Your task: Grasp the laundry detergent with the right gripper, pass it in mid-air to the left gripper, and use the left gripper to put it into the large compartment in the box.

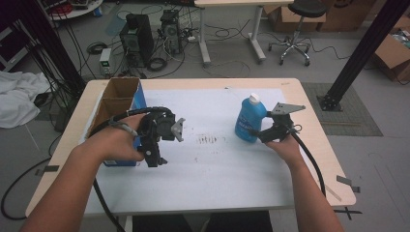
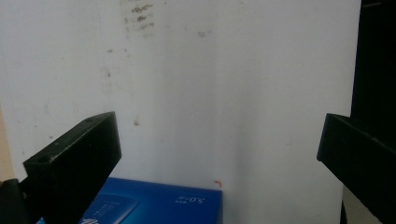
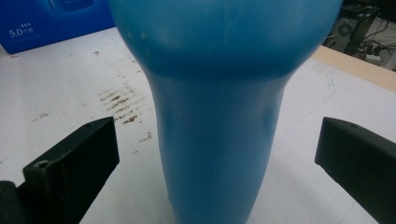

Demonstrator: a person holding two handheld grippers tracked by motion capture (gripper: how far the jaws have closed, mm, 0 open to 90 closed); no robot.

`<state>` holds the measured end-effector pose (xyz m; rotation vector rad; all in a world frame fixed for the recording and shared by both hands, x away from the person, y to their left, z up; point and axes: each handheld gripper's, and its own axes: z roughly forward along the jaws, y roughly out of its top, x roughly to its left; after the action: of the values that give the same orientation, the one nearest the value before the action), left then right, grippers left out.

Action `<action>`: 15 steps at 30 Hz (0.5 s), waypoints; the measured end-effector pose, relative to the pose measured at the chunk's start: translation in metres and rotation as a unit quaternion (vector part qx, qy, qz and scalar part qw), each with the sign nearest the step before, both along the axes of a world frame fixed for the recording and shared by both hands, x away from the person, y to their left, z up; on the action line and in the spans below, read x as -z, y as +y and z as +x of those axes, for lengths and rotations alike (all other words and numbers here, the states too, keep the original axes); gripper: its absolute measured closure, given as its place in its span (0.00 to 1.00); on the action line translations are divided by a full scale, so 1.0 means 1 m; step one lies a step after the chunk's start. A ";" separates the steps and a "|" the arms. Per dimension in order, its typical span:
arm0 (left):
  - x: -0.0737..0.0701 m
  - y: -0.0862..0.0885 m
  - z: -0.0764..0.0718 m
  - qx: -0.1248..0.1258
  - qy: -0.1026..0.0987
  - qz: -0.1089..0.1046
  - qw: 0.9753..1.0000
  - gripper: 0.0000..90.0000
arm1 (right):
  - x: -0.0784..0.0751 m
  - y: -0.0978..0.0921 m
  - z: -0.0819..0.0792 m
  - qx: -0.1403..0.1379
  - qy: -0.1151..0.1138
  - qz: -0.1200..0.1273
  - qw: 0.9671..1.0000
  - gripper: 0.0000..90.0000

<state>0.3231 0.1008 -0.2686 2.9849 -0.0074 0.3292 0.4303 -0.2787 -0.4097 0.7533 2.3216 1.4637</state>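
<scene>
The right gripper (image 1: 256,133) has its 2 black jaws spread wide either side of the upright blue plastic bottle with a white cap (image 1: 250,119), gripping nothing. The left gripper (image 1: 153,155) points down at the white table sheet (image 1: 212,164), jaws wide, empty, beside the open blue cardboard box (image 1: 118,104).

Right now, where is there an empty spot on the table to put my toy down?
The widest bare patch is the white sheet between the cardboard box on the left and the blue bottle on the right, and along the near edge. It is crowded by the box, where the left tool hangs, and around the bottle.
</scene>
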 end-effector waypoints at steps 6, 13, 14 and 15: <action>0.000 -0.001 0.000 0.000 0.000 0.001 1.000 0.00 | 0.002 0.004 0.002 0.001 -0.006 0.008 1.000 0.00; 0.000 -0.001 -0.001 0.001 -0.001 0.001 1.000 0.00 | 0.005 0.007 0.004 0.007 -0.009 0.018 1.000 0.00; 0.000 -0.001 -0.002 0.001 0.000 0.000 1.000 0.00 | 0.006 0.008 0.005 0.006 -0.008 0.021 1.000 0.00; 0.000 -0.001 -0.002 0.003 -0.001 0.001 1.000 0.00 | 0.006 0.008 0.005 0.006 -0.009 0.022 1.000 0.00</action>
<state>0.3215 0.1002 -0.2684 2.9860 -0.0168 0.3318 0.4352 -0.2703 -0.4161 0.7616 2.2728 1.5154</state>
